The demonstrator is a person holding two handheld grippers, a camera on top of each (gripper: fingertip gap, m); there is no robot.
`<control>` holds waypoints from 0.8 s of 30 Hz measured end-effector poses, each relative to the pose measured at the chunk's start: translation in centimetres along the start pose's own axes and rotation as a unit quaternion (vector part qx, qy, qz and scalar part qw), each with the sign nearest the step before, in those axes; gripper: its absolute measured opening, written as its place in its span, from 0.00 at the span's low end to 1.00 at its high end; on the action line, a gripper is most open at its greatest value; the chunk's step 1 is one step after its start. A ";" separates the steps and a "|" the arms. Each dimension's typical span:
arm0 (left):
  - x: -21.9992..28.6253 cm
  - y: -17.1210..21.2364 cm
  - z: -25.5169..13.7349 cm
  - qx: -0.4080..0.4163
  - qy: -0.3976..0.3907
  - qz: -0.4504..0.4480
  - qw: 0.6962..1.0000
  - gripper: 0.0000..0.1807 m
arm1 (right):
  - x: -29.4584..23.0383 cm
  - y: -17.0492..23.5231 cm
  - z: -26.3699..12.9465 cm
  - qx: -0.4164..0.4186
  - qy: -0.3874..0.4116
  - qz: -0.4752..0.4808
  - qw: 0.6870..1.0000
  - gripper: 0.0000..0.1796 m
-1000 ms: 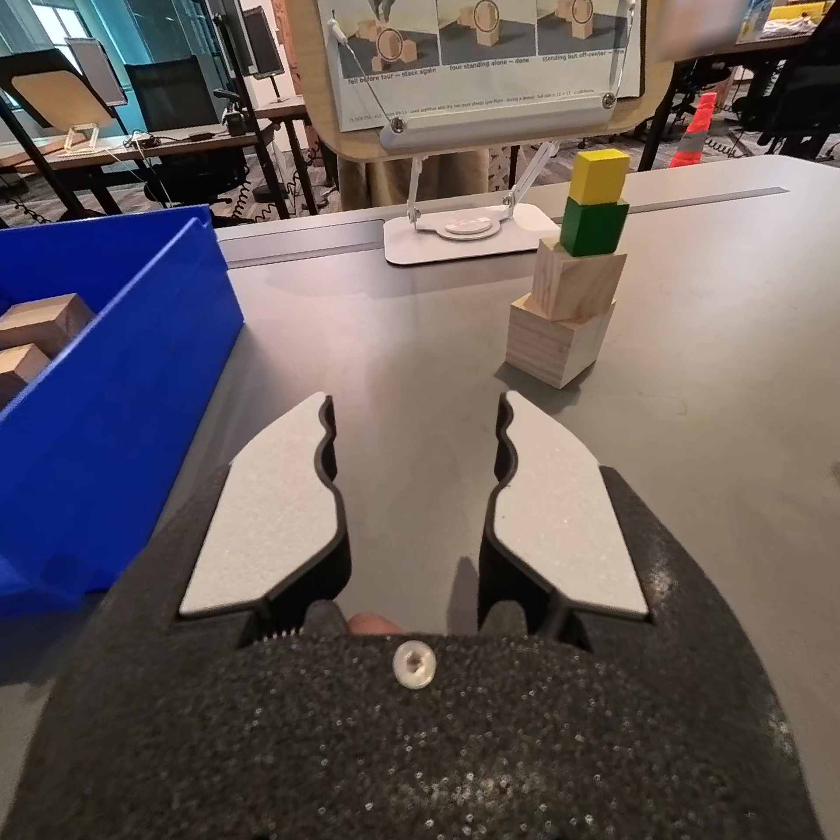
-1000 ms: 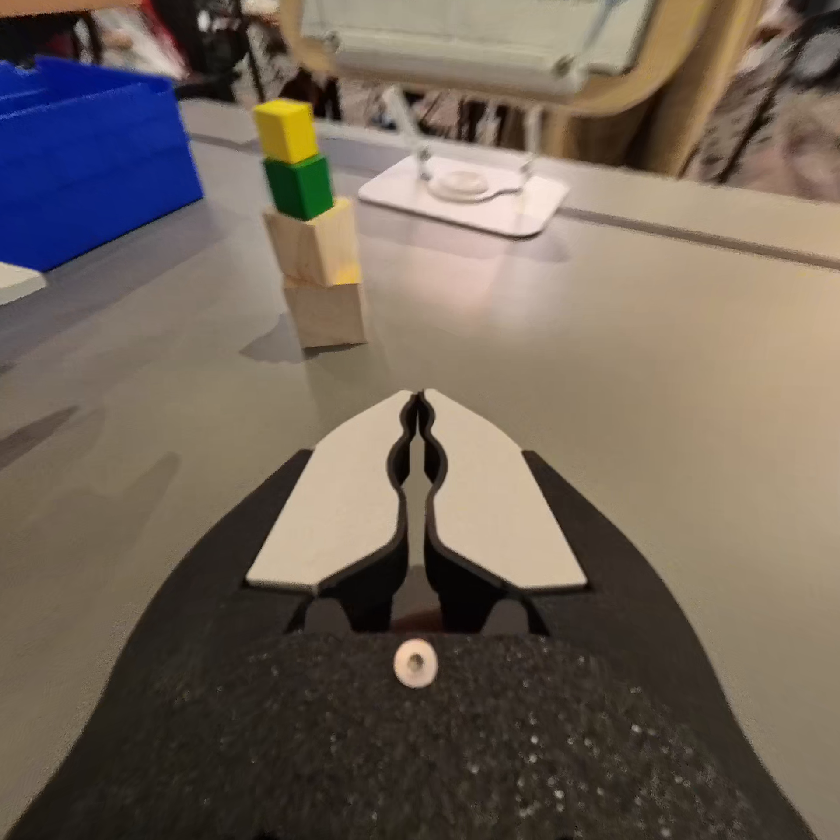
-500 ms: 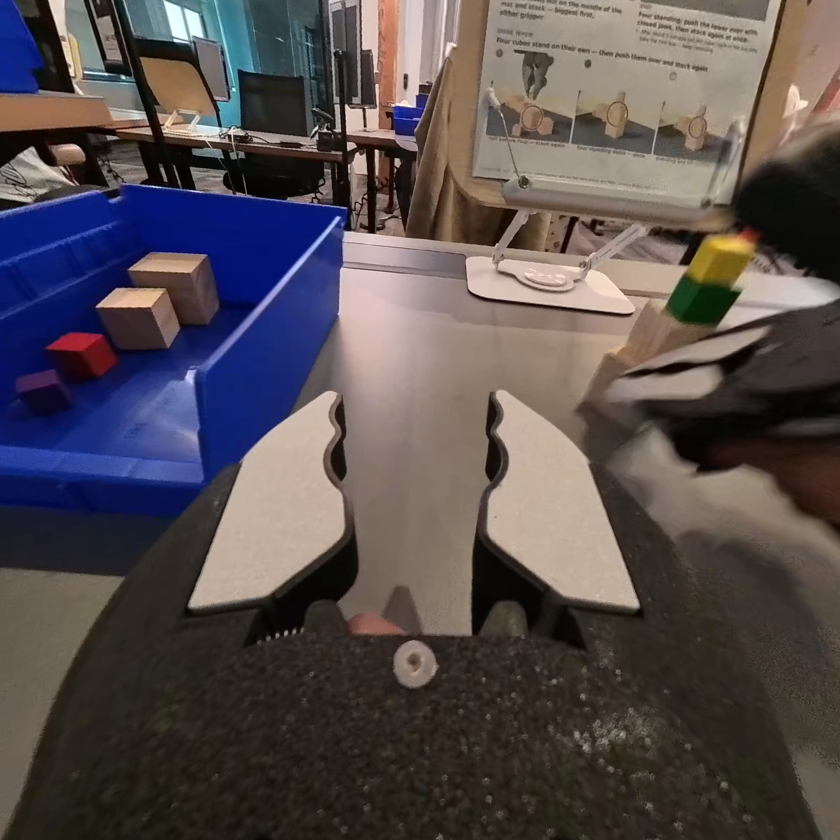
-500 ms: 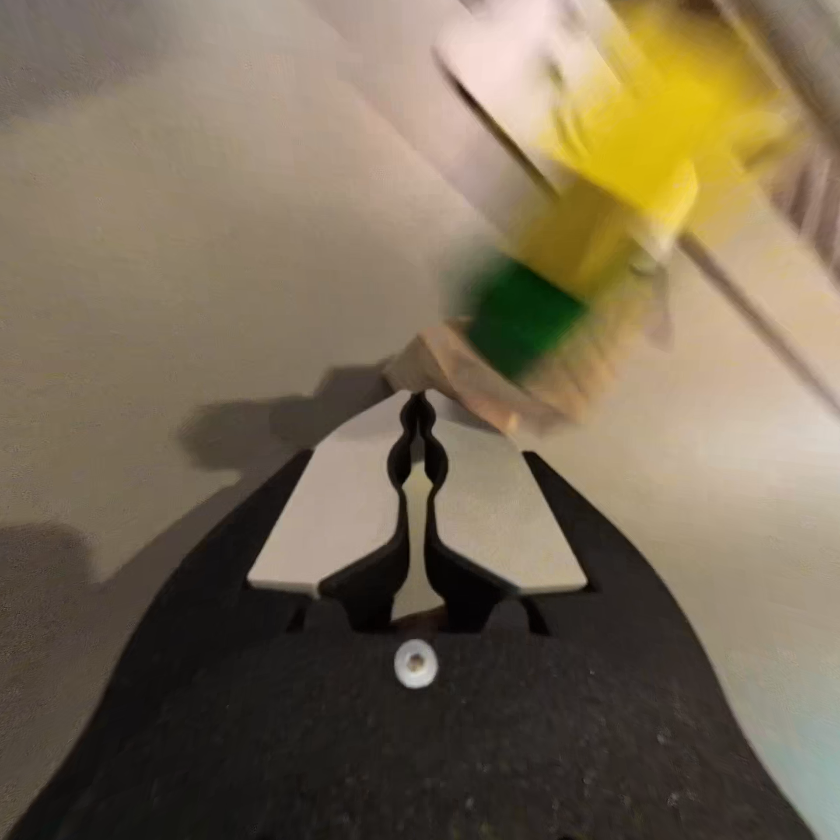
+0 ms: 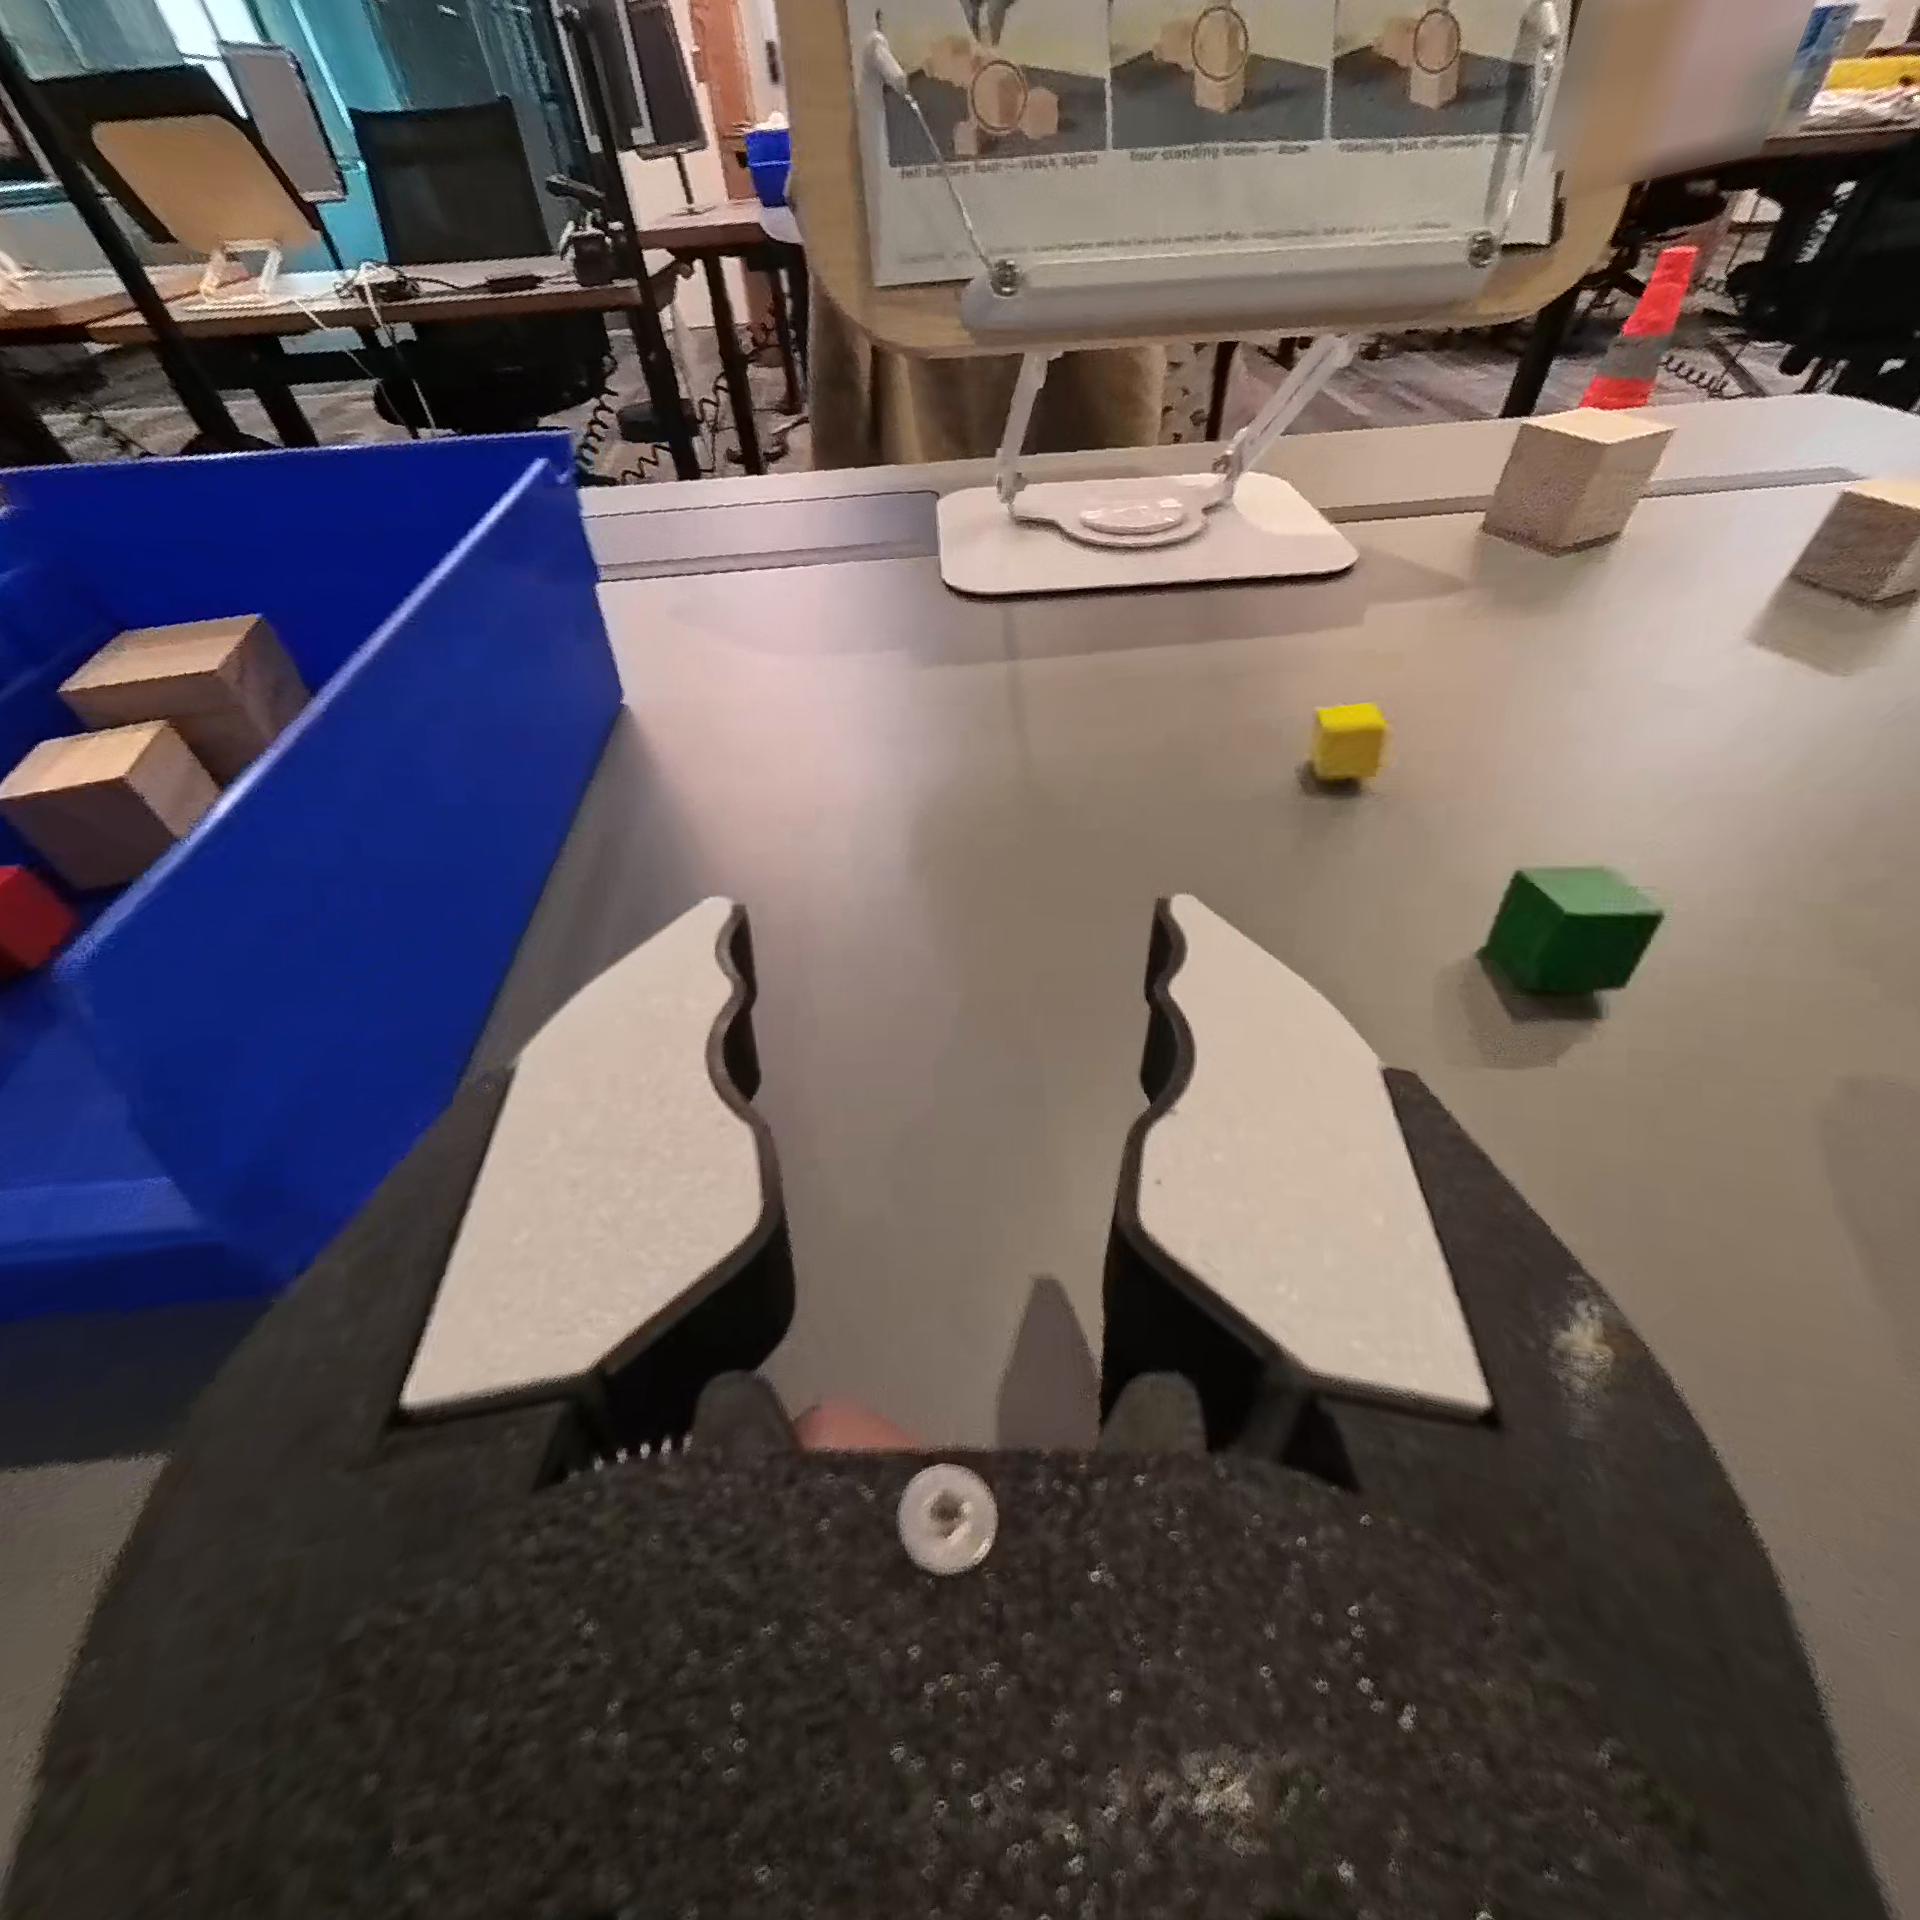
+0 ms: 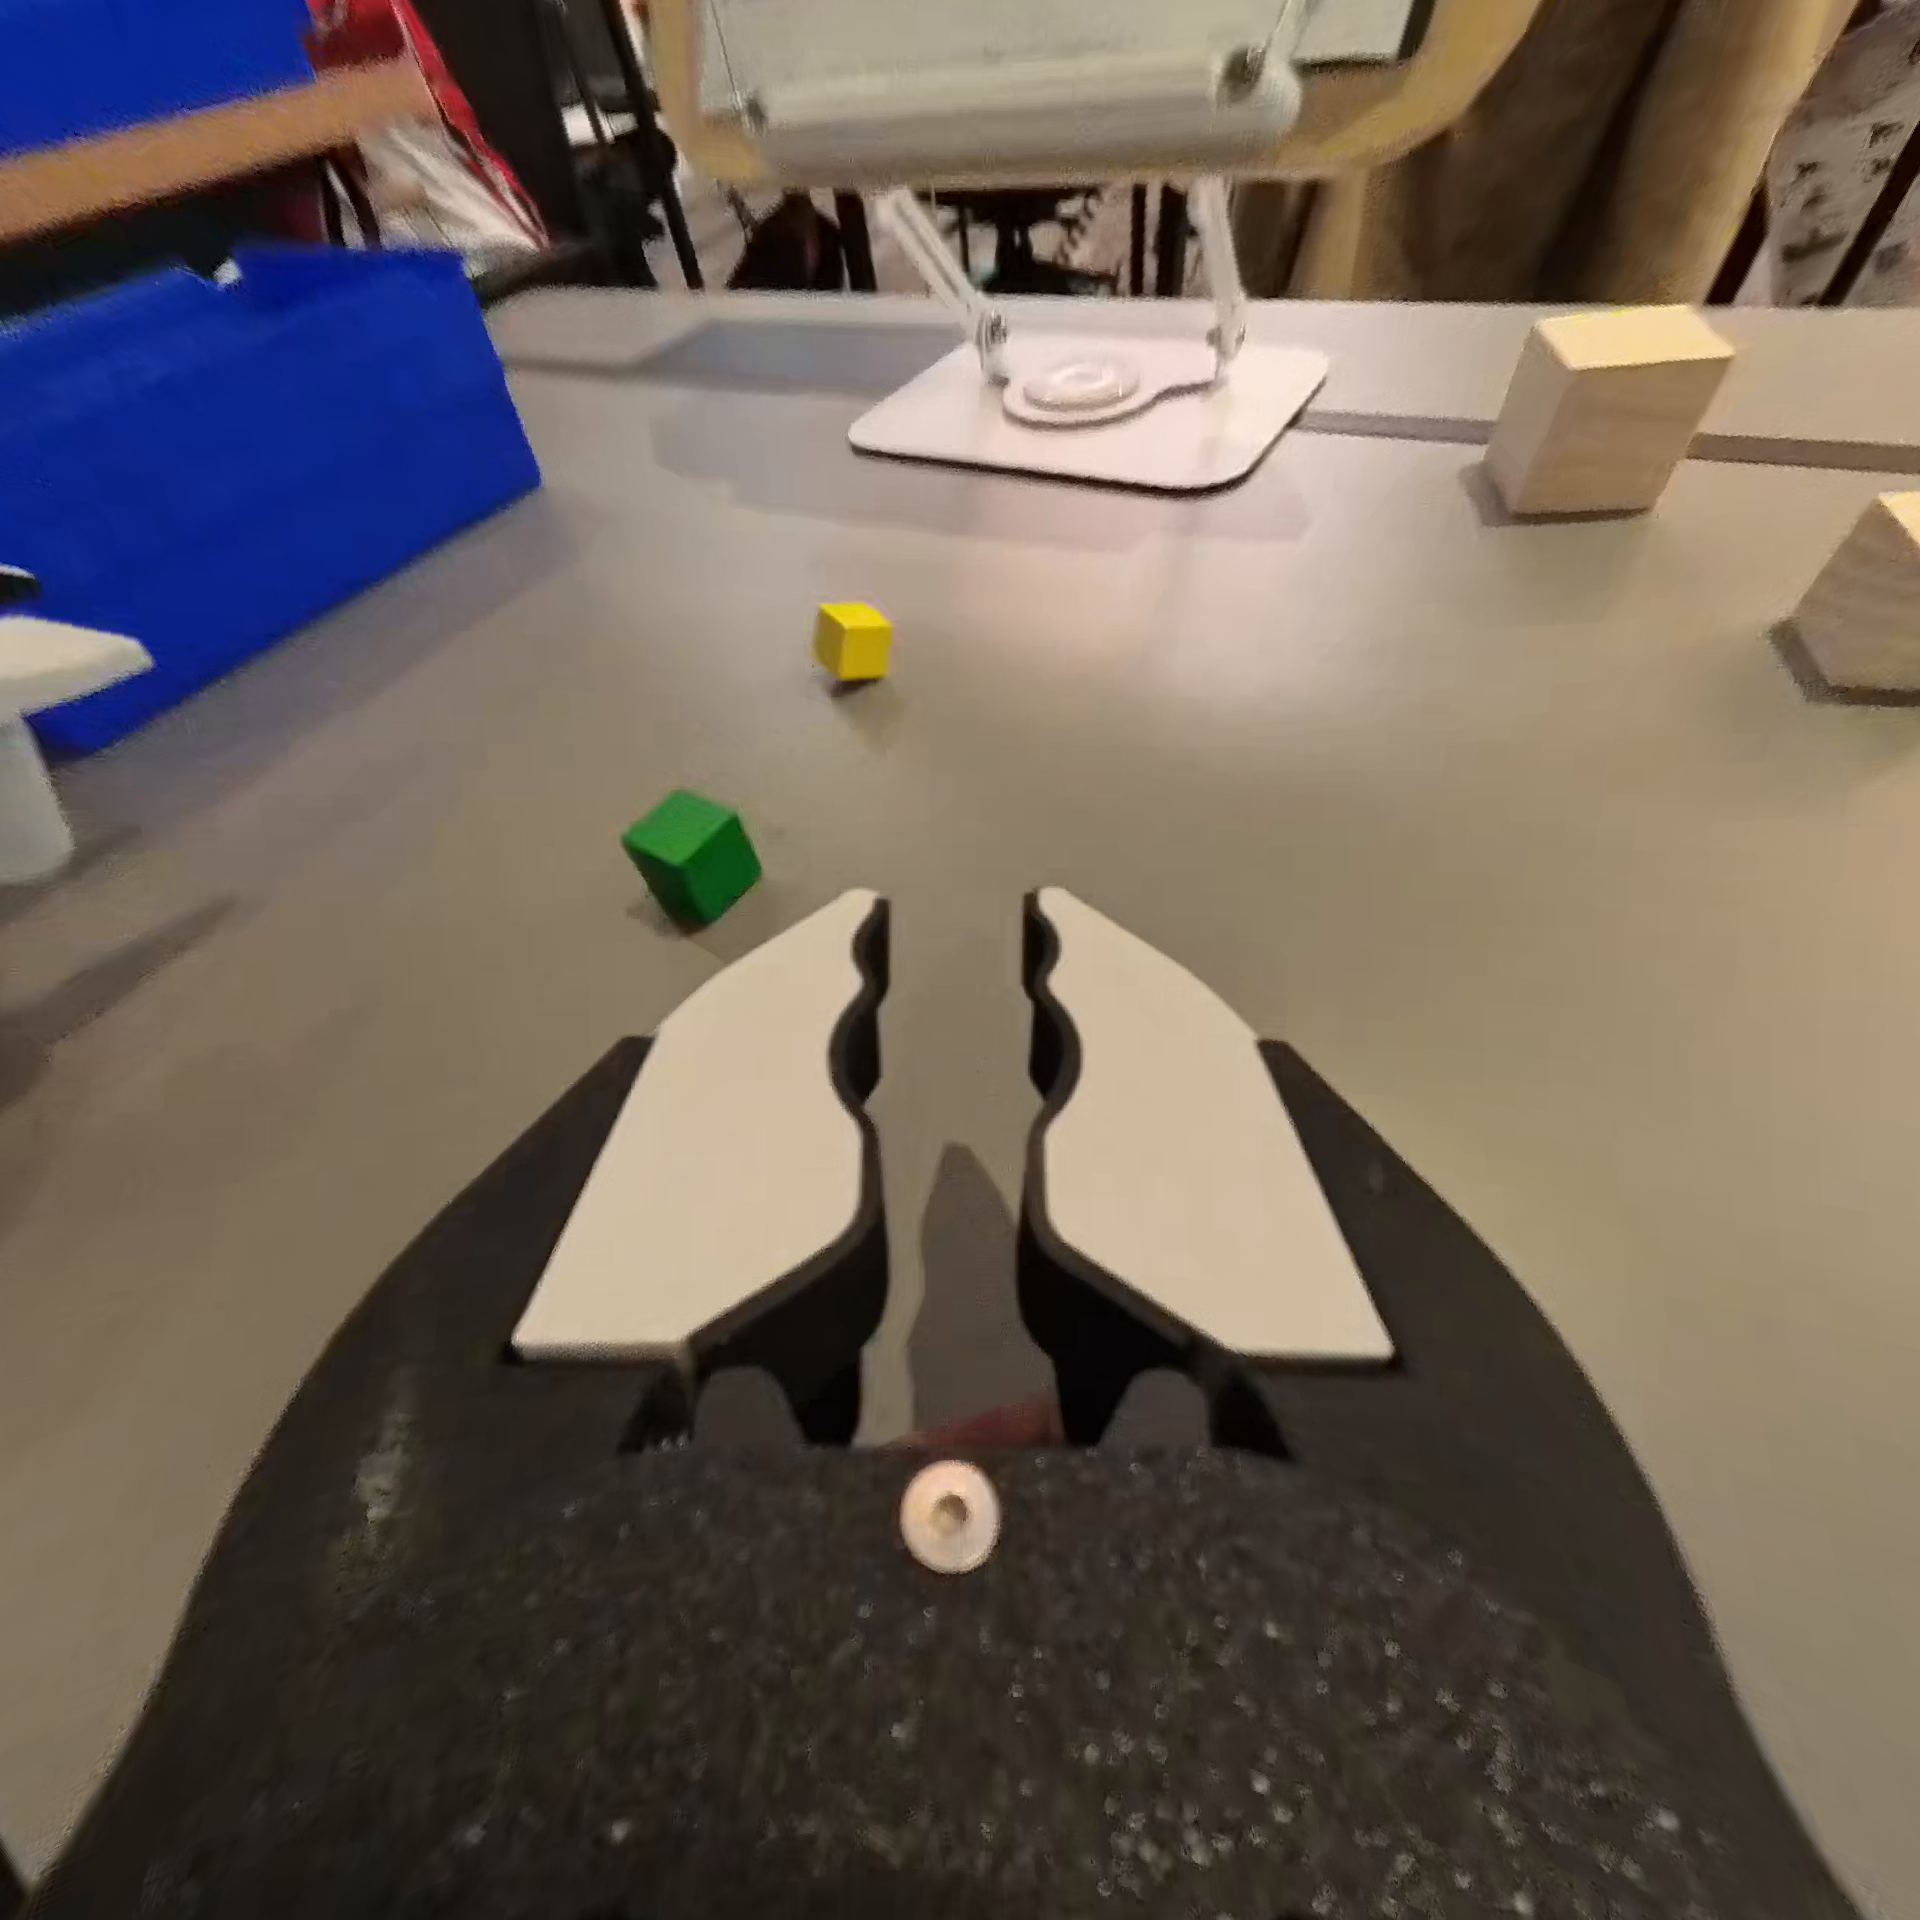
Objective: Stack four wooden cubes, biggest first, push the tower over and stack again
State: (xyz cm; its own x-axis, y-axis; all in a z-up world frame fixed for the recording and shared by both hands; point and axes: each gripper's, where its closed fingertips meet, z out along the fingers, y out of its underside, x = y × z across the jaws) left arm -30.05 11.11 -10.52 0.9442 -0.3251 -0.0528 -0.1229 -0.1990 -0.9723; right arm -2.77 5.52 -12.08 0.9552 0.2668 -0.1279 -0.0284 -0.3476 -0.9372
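Grey tabletop [image 5: 935, 727] carries four cubes lying separately, none stacked on another. Green cube [image 5: 1571, 929] sits tilted on an edge, just ahead of and to the left of the right gripper [image 6: 956, 909] in the right wrist view. Yellow cube [image 5: 1348, 740] lies farther back, also appearing tipped, apart from the green one. Larger plain wooden cube [image 5: 1574, 476] stands near the far right of the table, close to the white stand base [image 5: 1143, 545]; second plain wooden cube [image 5: 1865, 540] lies beside it toward the right edge, partly cut off by the frame and resting at an angle in the right wrist view. Left gripper [image 5: 948, 930] hovers over bare table with its jaws spread wide and nothing between them. Right gripper shows a narrow gap between its fingers, parted slightly, holding nothing. Blue bin [image 5: 343, 831] stands at the left, containing two plain wooden blocks [image 5: 114, 800] and a red cube [image 5: 26, 914]. Instruction board [image 5: 1195, 156] is mounted on the stand at the table's far edge.
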 end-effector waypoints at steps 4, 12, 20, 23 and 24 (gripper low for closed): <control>0.1 0.1 0.1 -0.003 0.001 0.002 1.000 0.40 | 1.1 -0.2 -0.7 0.005 0.067 -0.016 0.998 0.30; -0.5 -0.2 -0.1 0.009 -0.016 -0.007 1.000 0.40 | 0.8 -0.6 -2.5 0.053 0.167 -0.039 0.984 0.32; -0.8 -0.9 -0.5 0.035 -0.020 -0.026 0.999 0.39 | 1.1 -0.6 -2.7 0.058 0.166 -0.027 0.984 0.29; -0.6 -0.9 -0.5 0.036 -0.020 -0.022 0.999 0.38 | 1.1 -0.8 -2.9 0.066 0.168 -0.028 0.983 0.29; -0.6 -0.9 -0.4 0.034 -0.018 -0.021 0.999 0.38 | 1.1 -0.8 -2.9 0.065 0.167 -0.030 0.983 0.28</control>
State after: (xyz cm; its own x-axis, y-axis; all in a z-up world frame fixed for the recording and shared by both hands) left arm -30.64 11.08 -9.53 0.9589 -0.2831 -0.0186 -0.0627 -0.1476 -0.9870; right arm -0.87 3.47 -10.54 0.9991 -0.0349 0.0230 0.0149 -0.2156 -0.9764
